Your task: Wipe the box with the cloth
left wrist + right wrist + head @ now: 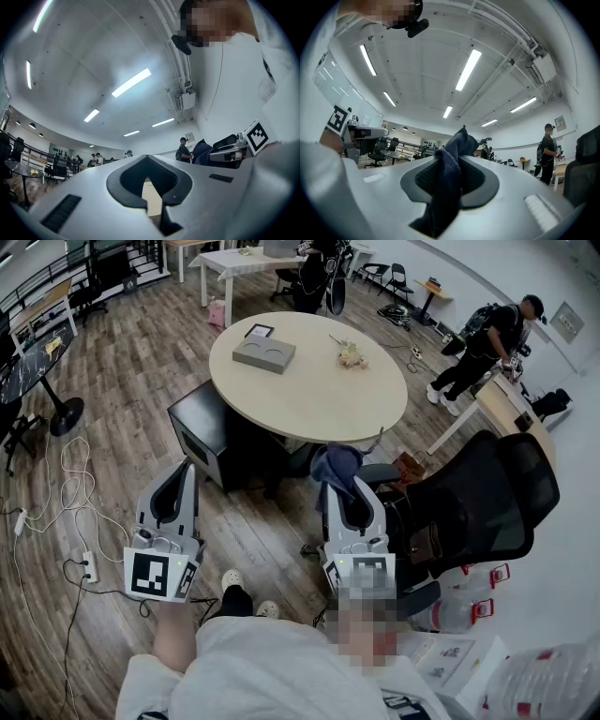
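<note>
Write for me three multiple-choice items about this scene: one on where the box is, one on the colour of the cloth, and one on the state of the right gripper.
1. Where is the box?
A. on the floor
B. on the round table
C. on the chair

2. What colour is the cloth?
A. dark blue
B. yellow
C. white

3. The right gripper is:
A. open and empty
B. shut on the box
C. shut on the cloth

Answers:
1 B, the head view shows the box lying on the table top.
2 A, the cloth looks dark blue in the right gripper view.
3 C, the jaws are closed on the cloth, which hangs between them.
</note>
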A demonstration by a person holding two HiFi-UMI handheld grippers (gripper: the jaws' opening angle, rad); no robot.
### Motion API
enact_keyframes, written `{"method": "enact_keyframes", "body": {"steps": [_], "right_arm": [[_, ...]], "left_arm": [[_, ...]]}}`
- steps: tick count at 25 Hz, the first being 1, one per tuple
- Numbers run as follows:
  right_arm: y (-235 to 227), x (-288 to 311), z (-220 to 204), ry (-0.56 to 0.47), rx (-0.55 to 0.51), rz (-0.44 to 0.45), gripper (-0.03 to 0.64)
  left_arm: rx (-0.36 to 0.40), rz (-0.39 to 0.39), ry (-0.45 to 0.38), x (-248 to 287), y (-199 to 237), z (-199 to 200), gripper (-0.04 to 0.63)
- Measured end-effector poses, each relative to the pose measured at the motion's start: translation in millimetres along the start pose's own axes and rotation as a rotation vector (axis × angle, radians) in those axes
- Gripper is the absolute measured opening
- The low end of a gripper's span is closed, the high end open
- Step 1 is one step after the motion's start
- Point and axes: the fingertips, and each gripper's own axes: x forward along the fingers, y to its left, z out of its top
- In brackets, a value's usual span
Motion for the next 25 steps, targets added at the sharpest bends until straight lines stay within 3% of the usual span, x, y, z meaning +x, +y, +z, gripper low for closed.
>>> {"method": "enact_keyframes", "body": {"steps": [14, 25], "right_arm": [[8, 51, -4, -0.002, 0.003, -0.019, 0.095], [20, 117, -13, -0.011, -0.002, -0.039, 0.095]], "left_arm": [[-0.013, -0.025, -0.016, 32, 41, -8, 0.002], [-0.029, -0.057, -0.024, 76, 97, -25, 0.002]]}}
